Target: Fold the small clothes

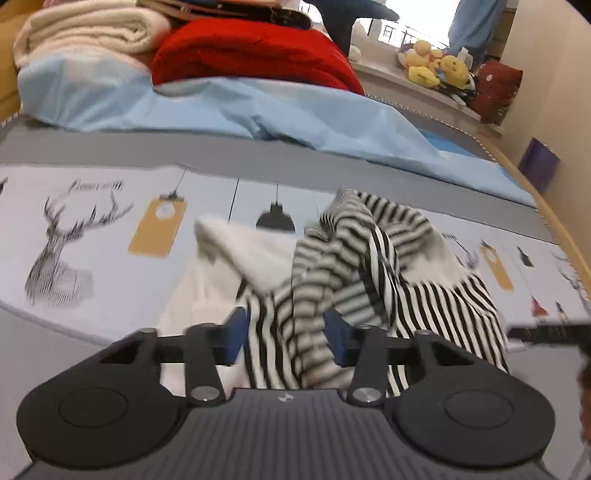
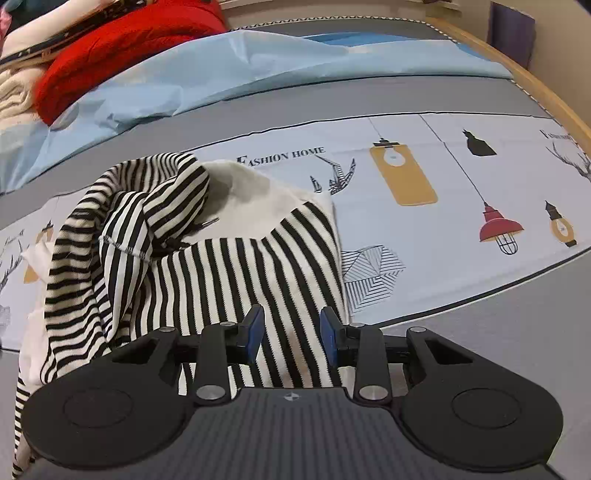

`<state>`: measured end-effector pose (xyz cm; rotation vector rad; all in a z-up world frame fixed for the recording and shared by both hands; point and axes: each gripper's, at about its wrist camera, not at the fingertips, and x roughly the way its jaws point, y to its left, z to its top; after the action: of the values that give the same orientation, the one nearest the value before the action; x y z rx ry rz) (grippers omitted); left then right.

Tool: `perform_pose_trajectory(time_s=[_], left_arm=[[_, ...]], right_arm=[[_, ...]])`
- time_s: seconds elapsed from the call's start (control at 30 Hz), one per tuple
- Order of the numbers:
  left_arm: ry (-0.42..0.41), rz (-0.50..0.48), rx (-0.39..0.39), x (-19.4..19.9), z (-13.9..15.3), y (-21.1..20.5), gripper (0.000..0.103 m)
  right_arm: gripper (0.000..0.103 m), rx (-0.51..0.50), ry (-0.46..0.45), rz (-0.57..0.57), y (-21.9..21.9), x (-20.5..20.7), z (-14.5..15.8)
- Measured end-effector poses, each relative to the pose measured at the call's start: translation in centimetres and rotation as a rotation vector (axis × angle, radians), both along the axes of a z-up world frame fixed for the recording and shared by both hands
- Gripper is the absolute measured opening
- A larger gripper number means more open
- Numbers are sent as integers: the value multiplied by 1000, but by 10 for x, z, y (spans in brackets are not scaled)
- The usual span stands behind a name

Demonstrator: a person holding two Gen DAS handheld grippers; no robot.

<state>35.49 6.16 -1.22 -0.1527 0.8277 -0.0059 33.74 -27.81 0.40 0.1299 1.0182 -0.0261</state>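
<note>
- Left gripper [image 1: 286, 338]: nearest in the left wrist view, blue pads [image 1: 238, 334] spread apart, bunched striped cloth between them; grip cannot be confirmed, view blurred.
- Right gripper [image 2: 291, 334]: jaws parted, blue pads [image 2: 255, 332] either side of the near hem, cloth flat in the gap, not pinched.
- Striped garment [image 2: 221, 266]: black-and-white stripes with a white panel, crumpled on the printed bedsheet [image 2: 424, 229]; one part humped up on the left in the right wrist view.
- Bedsheet print: lamps, deer heads, "FASHION HOME" text, grey border.
- Farther: light blue quilt [image 1: 240, 107] across the bed.
- Farthest: red blanket [image 1: 251, 51], cream blanket [image 1: 88, 33] to its left, plush toys [image 1: 439, 66] far right on a ledge.
</note>
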Motion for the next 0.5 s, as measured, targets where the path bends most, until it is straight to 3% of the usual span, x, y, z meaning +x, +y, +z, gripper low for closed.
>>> perform_pose_trajectory(time_s=[0.03, 0.1, 0.13, 0.33, 0.37, 0.4, 0.43, 0.5], left_arm=[[2, -8, -3, 11, 0, -2, 58], [8, -25, -17, 39, -5, -15, 77], [5, -33, -19, 53, -5, -20, 80], [-6, -68, -4, 146, -23, -57, 79], [-8, -78, -11, 158, -26, -60, 66], [3, -93, -19, 167, -29, -61, 19], [33, -118, -26, 173, -31, -63, 4], [-19, -167, -48, 161, -18, -66, 5]], right_arm=[[35, -8, 4, 4, 2, 0, -1], [35, -19, 15, 10, 3, 1, -4], [35, -25, 19, 11, 2, 2, -5], [35, -46, 21, -3, -9, 7, -5], [35, -46, 22, -7, -11, 8, -5], [35, -45, 23, -10, -11, 9, -5], [35, -43, 26, -12, -12, 10, -5], [35, -34, 26, -14, -13, 11, -5]])
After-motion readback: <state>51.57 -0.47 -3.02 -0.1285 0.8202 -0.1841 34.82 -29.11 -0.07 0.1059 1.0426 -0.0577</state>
